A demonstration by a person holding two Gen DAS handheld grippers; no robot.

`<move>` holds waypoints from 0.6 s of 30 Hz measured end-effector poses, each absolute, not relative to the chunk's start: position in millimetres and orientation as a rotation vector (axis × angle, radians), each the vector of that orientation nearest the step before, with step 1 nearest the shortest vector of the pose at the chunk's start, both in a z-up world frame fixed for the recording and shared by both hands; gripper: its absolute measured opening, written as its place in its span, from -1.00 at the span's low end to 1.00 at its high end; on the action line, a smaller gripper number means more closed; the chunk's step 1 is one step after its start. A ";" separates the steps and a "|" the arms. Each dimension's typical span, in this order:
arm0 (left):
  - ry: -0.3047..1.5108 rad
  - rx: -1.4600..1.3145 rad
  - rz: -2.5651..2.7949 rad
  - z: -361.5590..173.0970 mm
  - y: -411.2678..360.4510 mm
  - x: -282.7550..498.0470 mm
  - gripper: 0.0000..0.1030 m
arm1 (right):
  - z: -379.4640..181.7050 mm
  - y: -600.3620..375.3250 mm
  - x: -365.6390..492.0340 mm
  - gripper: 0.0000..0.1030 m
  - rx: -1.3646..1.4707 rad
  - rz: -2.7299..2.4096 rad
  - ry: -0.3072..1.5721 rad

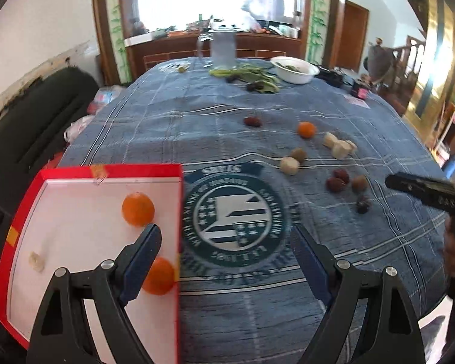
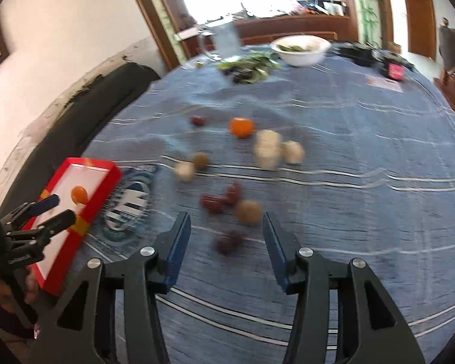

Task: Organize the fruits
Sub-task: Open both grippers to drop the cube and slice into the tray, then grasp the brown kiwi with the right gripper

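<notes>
A red box with a white floor point(image 1: 60, 212) sits at the table's left edge and holds two oranges point(image 1: 138, 208) and a small pale piece point(image 1: 37, 261). My left gripper point(image 1: 226, 236) is open and empty, its left finger over the box, its right finger over the cloth's round emblem. Loose fruit lies on the blue cloth: an orange point(image 1: 306, 129), pale peeled pieces point(image 1: 339, 147), brown round fruits point(image 1: 360, 183), dark red lychees point(image 1: 336, 180). My right gripper point(image 2: 226, 223) is open and empty, just short of a brown fruit point(image 2: 248, 212) and a dark red fruit point(image 2: 229, 241). The box also shows in the right wrist view point(image 2: 75, 200).
At the table's far end stand a clear jug point(image 1: 223, 48), a white bowl point(image 1: 294, 68) and green leaves point(image 1: 248, 74). A dark sofa point(image 1: 36, 115) runs along the left side. A small dark box point(image 1: 359, 89) sits at the far right.
</notes>
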State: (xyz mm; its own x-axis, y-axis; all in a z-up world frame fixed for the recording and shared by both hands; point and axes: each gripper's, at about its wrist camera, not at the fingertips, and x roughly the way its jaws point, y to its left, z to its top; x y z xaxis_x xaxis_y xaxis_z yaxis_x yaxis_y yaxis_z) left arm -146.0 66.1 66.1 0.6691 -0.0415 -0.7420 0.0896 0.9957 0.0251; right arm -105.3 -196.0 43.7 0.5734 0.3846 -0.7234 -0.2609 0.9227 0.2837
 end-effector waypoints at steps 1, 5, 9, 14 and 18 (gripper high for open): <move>0.830 0.085 -0.078 66.7 59.7 -147.2 0.68 | 43.0 -200.9 -103.5 0.00 0.145 0.357 0.887; 0.839 0.147 -0.086 69.9 38.3 -140.7 0.68 | 43.3 -218.5 -87.9 0.00 0.094 0.296 0.906; 0.817 0.160 -0.084 82.3 23.9 -134.1 0.69 | 45.4 -226.6 -61.4 0.01 0.004 0.198 0.900; 0.780 0.208 -0.131 83.9 -2.2 -128.5 0.69 | 52.3 -238.3 -60.6 0.01 0.095 0.215 0.867; 0.841 0.261 -0.212 62.6 -29.2 -123.4 0.69 | 51.6 -224.8 -75.7 0.01 0.059 0.309 0.853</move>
State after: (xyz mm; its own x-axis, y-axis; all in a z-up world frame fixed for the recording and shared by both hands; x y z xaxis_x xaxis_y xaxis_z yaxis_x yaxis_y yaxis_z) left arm -123.4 -29.2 62.6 0.6491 -0.0815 -0.7563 0.2867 0.9472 0.1439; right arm -75.7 -224.8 51.6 0.6158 0.2920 -0.7318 -0.2450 0.9537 0.1745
